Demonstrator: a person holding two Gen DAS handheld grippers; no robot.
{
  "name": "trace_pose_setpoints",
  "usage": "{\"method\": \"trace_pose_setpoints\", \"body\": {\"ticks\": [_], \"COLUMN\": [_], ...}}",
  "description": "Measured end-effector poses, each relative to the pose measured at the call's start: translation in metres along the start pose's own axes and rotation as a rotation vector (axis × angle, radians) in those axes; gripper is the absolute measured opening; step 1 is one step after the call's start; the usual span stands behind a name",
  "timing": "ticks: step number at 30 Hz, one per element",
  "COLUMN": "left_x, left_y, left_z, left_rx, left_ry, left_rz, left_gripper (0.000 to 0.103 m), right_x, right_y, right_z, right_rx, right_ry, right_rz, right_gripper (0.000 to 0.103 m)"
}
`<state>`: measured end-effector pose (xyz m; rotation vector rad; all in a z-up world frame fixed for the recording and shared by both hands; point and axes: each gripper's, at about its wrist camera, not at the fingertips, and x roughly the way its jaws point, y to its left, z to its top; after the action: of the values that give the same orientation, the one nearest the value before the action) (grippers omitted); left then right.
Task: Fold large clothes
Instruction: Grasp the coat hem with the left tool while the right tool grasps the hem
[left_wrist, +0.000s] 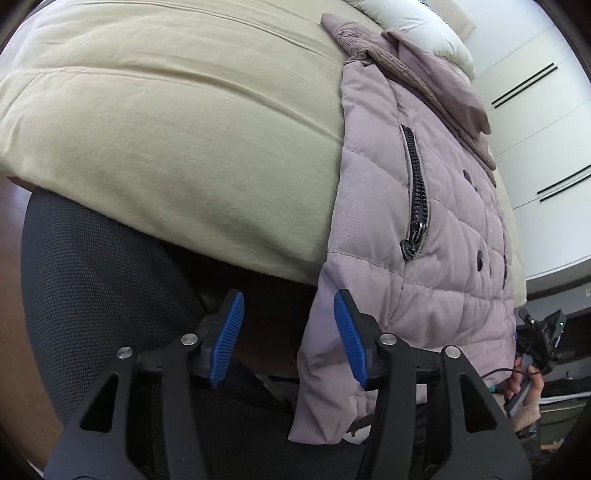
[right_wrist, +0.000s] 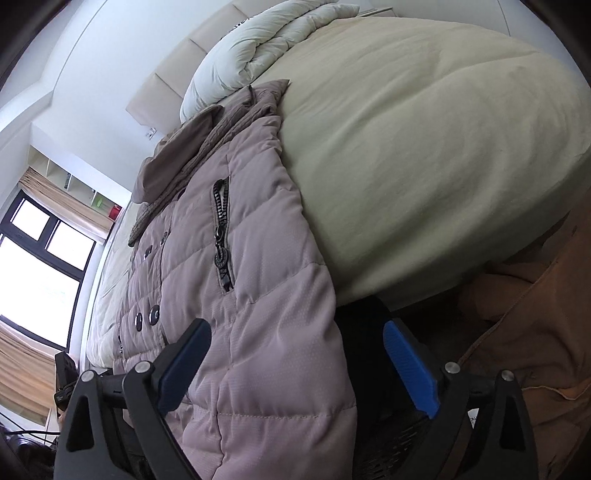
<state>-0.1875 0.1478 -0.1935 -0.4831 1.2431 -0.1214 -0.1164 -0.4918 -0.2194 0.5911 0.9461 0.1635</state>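
Both sets of jaws spread, pinching nothing. Quilted coat (right_wrist: 236, 280) lies lengthwise along bed (left_wrist: 166, 140), hem overhanging the edge. Side folds possibly done; sleeves hidden. Cross fold remains. Left gripper (left_wrist: 288, 336), right gripper (right_wrist: 295, 363) at hem.

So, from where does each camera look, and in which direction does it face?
Left wrist: sits on the left claw, looks down at the bed edge and the jacket hem; its open blue pads and a hand holding the other claw show.
Right wrist: sits on the right claw, looks along the jacket toward the pillow and window; its open pads straddle the hem.
Shared: jacket, its pocket zipper, bed.
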Motion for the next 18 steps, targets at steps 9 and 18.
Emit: {"method": "trace_pose_setpoints", "body": {"ticks": [9, 18], "left_x": [0.027, 0.084], "left_y": [-0.006, -0.017], "left_z": [-0.004, -0.002], "left_rx": [0.006, 0.041], "left_ry": [0.142, 0.331], "left_rz": [-0.168, -0.222], "left_gripper": [0.060, 0.060], "right_x": [-0.015, 0.016], "right_y": [-0.017, -0.014], "right_z": [-0.003, -0.021], "right_rx": [0.052, 0.000], "right_ry": [0.017, 0.219], "right_rz": [0.048, 0.130], "right_gripper": [0.103, 0.085]}}
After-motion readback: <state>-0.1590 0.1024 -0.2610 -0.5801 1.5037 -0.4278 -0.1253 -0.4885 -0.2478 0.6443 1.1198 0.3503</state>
